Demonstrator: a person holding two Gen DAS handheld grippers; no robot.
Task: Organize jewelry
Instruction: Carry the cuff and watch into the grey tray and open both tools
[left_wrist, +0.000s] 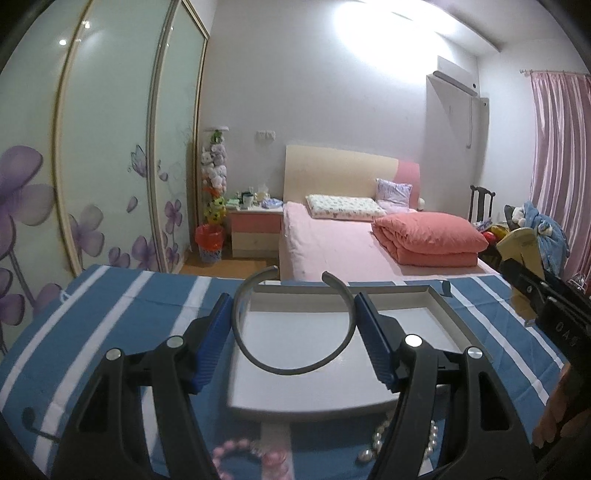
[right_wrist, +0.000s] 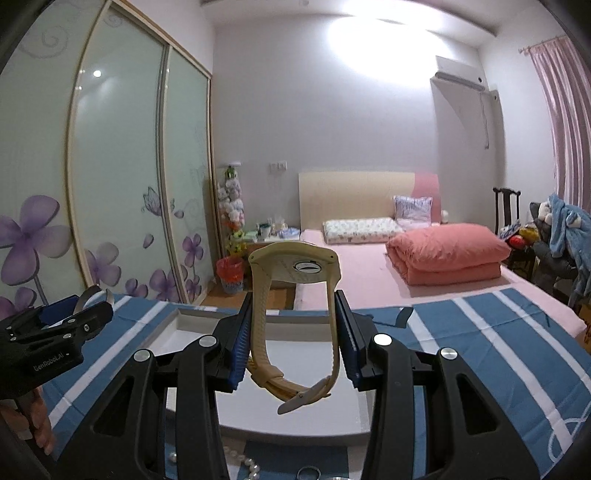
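The left hand-held gripper sits in the lower centre of its own view, blue pads pressed to either side of a dark open bangle, so it's grasping that bangle and holding it up over the white tray. Over in the other view, the right hand-held gripper is clenched on a cream wristwatch, strap buckled into a loop, case pointing away from the lens, and that too hangs above the tray's pale floor. Now, progress: the parts of the tray I can see look bare, nothing lying in them, so by my reading two pieces are on their way in and neither has been set down yet. Right at the bottom edge of the left view there's a pink bead bracelet and a string of white pearls, both lying on the blue striped cloth of the worktop, just short of the tray's near rim; the pearls peek into the bottom of the right view as well. So those remain to be sorted, at least. Further back, past the worktop's far edge, a pink bed with a folded coral quilt fills the middle of the frame.
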